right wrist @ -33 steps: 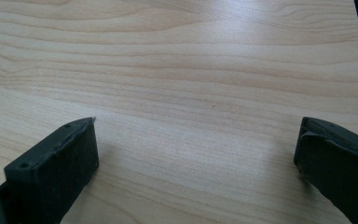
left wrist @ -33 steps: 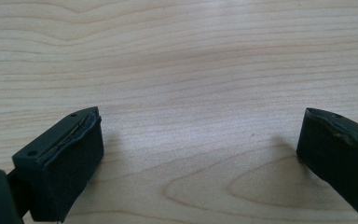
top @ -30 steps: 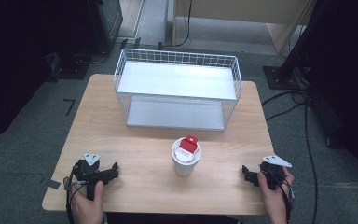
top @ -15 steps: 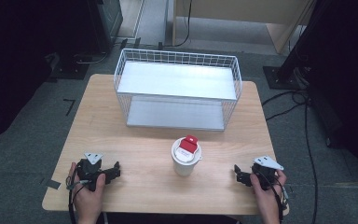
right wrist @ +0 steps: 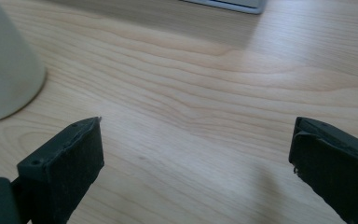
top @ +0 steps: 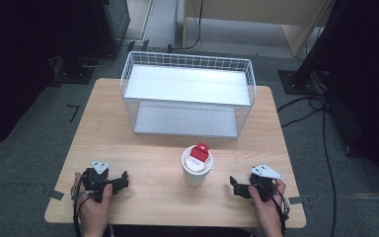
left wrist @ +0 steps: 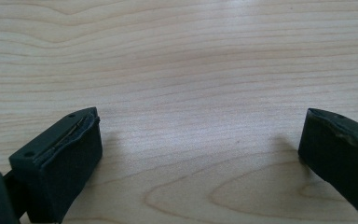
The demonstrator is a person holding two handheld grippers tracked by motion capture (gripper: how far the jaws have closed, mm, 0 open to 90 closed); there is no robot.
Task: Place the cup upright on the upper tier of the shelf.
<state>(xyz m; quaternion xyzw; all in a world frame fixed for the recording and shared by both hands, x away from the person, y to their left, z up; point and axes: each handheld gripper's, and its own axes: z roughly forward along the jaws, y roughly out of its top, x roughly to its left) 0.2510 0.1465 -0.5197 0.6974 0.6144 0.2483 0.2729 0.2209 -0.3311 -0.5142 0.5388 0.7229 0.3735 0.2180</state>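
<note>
Here's the wooden counter [top: 143,148], and right at its middle, toward the near edge, stands a white paper cup [top: 196,167] with a lid on top and a red label [top: 199,151] across that lid. What's inside the cup, I can't tell; the lid covers it. Behind the cup, toward the far side, sits a white wire basket [top: 187,94], long side facing us, with a pale flat panel across its top and another along its floor. Nothing visible resting in that basket from up here.

Down at the near left corner, the left gripper [top: 121,180] lies low on the counter in the person's left hand [top: 93,207], pointing in toward the cup. From the left gripper view, the jaws stand spread wide, bare wood grain between them, nothing held. Well apart from the cup, that one.

Over on the right, the right gripper [top: 234,185] sits in the right hand [top: 269,207], grey three-cornered plate [top: 265,171] on top, its tips aimed at the cup and near it but not touching. The right gripper view has the jaws gaping wide too, empty, with the cup's white side [right wrist: 4,70] at the upper left and a corner of the basket's base [right wrist: 228,4] at the top edge.
</note>
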